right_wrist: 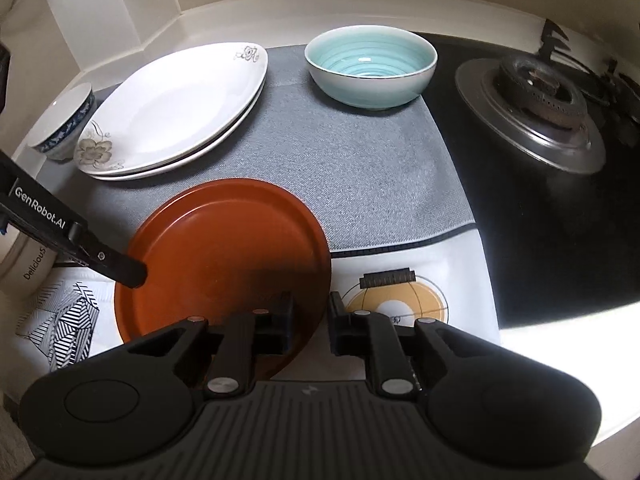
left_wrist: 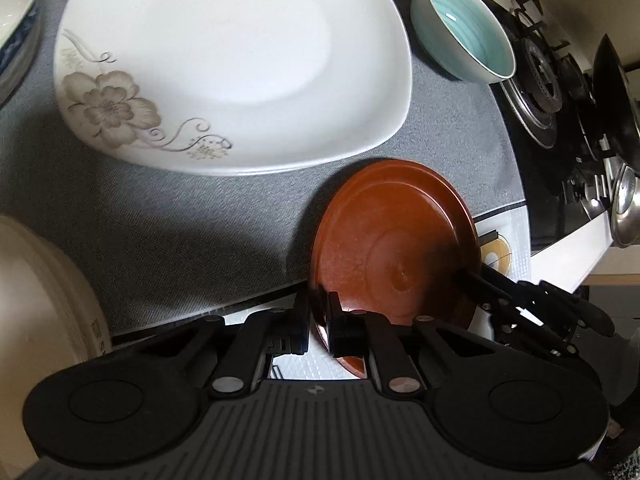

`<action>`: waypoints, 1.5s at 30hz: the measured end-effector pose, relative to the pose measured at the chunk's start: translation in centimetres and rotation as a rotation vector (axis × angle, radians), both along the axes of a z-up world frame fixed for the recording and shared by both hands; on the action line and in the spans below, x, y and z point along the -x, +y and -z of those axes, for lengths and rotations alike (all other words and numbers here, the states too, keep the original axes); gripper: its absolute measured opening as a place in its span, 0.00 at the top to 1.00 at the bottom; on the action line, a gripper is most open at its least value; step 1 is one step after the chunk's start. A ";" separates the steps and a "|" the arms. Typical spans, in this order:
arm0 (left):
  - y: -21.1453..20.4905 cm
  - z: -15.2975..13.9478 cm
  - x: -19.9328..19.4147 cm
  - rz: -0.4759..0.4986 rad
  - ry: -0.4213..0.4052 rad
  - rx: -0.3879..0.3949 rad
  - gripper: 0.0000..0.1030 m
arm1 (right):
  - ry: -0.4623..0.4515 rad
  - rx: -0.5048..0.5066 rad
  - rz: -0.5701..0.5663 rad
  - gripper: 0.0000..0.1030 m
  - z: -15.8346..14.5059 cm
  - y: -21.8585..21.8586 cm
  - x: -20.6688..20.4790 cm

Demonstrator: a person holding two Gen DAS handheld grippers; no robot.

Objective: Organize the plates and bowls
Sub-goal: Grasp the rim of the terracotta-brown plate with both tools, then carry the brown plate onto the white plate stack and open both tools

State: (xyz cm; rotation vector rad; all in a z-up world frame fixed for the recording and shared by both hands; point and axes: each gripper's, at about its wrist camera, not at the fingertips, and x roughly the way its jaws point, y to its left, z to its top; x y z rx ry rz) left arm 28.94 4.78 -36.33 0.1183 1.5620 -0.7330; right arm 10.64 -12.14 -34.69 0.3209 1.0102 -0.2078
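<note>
A brown round plate [left_wrist: 392, 240] [right_wrist: 224, 252] lies at the front of the grey mat [right_wrist: 360, 168]. My left gripper [left_wrist: 319, 316] is shut on its left rim; its fingers [right_wrist: 120, 266] show in the right wrist view. My right gripper [right_wrist: 310, 320] has its jaws either side of the plate's near right rim with a gap, open; it also shows in the left wrist view [left_wrist: 480, 280]. Two stacked white flowered plates [right_wrist: 176, 112] [left_wrist: 236, 64] sit at the back left. A teal bowl [right_wrist: 370, 66] [left_wrist: 464, 28] stands at the back.
A blue-patterned white bowl [right_wrist: 66, 120] [left_wrist: 16, 20] stands left of the white plates. A gas stove burner [right_wrist: 532, 108] [left_wrist: 536, 96] is on the right. A cream container [right_wrist: 24, 256] stands at the left edge. A white patterned mat [right_wrist: 400, 300] lies at the counter's front.
</note>
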 end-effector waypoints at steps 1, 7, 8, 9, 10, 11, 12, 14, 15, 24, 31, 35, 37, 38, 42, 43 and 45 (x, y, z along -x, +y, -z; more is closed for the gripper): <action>0.0 -0.4 0.2 0.008 -0.018 -0.035 0.91 | -0.016 -0.048 0.006 0.90 -0.2 -0.2 0.2; 0.9 -5.4 1.5 0.032 -0.144 -0.018 0.91 | -0.082 0.006 -0.029 0.91 -3.4 1.4 0.3; 1.2 -6.1 1.3 0.025 -0.146 -0.001 0.91 | -0.082 -0.012 -0.018 0.91 -3.9 1.2 0.2; 1.5 -6.8 1.0 0.021 -0.148 0.015 0.91 | -0.084 -0.020 -0.017 0.91 -4.2 1.1 0.0; 1.8 -7.3 0.6 0.012 -0.141 0.034 0.91 | -0.089 -0.022 -0.018 0.91 -4.6 1.1 -0.1; 2.1 -7.8 0.2 0.002 -0.131 0.053 0.91 | -0.097 -0.018 -0.017 0.90 -5.1 1.0 -0.3; 2.4 -8.2 0.0 -0.010 -0.122 0.068 0.91 | -0.104 -0.013 -0.018 0.91 -5.6 1.0 -0.6; 2.7 -9.2 -0.5 -0.023 -0.133 0.091 0.91 | -0.127 0.002 -0.024 0.91 -6.8 1.0 -1.2; 2.8 -9.8 -0.8 -0.027 -0.148 0.095 0.91 | -0.136 0.009 -0.031 0.91 -7.4 1.1 -1.7; 3.9 -13.6 -3.4 -0.184 -0.265 0.095 0.91 | -0.176 0.050 -0.081 0.90 -10.1 2.2 -6.8; 5.0 -16.1 -4.9 -0.225 -0.363 0.108 0.91 | -0.195 0.020 -0.081 0.88 -11.6 3.2 -9.5; 5.4 -15.8 -6.7 -0.278 -0.365 0.126 0.91 | -0.205 0.026 -0.082 0.88 -11.5 3.6 -10.9; 5.4 -15.0 -7.6 -0.309 -0.369 0.117 0.91 | -0.208 0.013 -0.075 0.88 -11.3 3.6 -11.5; 5.4 -14.4 -8.0 -0.322 -0.365 0.106 0.91 | -0.208 0.013 -0.075 0.88 -11.0 3.8 -11.9; 5.5 -12.4 -9.1 -0.349 -0.342 0.086 0.91 | -0.194 0.030 -0.081 0.88 -10.4 4.3 -12.8; 5.6 -12.1 -9.2 -0.349 -0.345 0.092 0.91 | -0.193 0.038 -0.085 0.88 -10.3 4.4 -13.0; 5.3 -11.7 -9.5 -0.314 -0.364 0.102 0.91 | -0.190 0.042 -0.081 0.87 -10.0 4.2 -13.2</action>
